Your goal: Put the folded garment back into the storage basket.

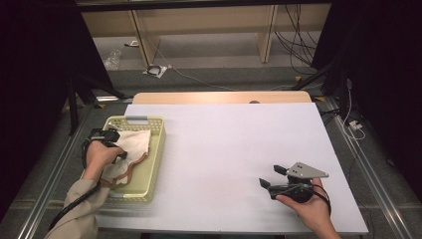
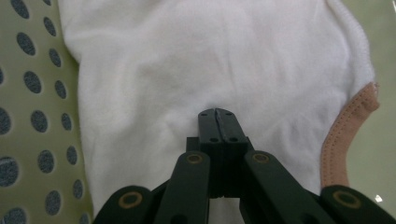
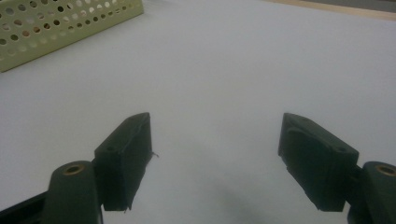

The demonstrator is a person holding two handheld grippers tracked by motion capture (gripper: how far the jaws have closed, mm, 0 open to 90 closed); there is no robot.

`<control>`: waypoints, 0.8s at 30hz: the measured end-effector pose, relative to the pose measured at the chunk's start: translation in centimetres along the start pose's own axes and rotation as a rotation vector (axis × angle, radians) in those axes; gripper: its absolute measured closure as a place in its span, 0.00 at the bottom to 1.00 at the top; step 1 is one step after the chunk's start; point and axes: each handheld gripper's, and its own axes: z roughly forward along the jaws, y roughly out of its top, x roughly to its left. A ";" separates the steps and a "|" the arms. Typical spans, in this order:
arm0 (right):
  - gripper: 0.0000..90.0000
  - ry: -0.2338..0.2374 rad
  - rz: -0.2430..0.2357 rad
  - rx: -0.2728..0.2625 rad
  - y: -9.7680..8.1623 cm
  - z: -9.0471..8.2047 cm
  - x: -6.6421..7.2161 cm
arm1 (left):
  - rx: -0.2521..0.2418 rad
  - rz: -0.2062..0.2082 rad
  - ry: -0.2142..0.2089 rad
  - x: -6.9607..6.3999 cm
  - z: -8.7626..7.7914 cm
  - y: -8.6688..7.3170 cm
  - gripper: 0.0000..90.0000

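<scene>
One basket [image 1: 155, 149], holding one white cloth [image 1: 135, 142]; one table [image 1: 234, 149]. Left gripper [image 2: 218, 114] clenched against the cloth, no fold visibly pinched; right gripper [image 1: 271, 177] released, empty.

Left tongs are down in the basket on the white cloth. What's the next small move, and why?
Probably a short, slow lift of the left tongs. Their jaws are shut with the tips against the white cloth inside the yellow basket, though whether fabric is pinched is hard to tell. A small lift would show it. The right tongs are open over the bare table.
</scene>
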 end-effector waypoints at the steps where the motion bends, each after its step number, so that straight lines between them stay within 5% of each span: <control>1: 0.30 0.001 0.000 0.000 0.0 0.0 0.0 | -0.019 -0.003 -0.011 0.0 -0.1 0.0 0.99; 7: 0.30 0.000 0.002 -0.001 0.0 0.0 0.0 | -0.105 -0.011 -0.011 0.0 -2.8 0.0 0.90; 10: 0.30 0.000 -0.001 -0.002 0.0 0.0 0.0 | -0.085 0.023 -0.014 -0.4 -4.0 -0.3 0.95; 13: 0.30 -0.002 -0.004 0.007 0.1 0.0 0.1 | -0.031 0.056 0.032 -0.7 -4.3 -0.9 0.99; 16: 0.30 -0.001 -0.003 0.006 0.1 -0.1 0.1 | 0.008 0.056 0.005 -0.7 -3.9 -1.4 1.00; 24: 0.30 -0.004 -0.005 0.005 0.1 -0.1 0.0 | 0.063 0.072 0.024 0.0 -4.6 -2.7 1.00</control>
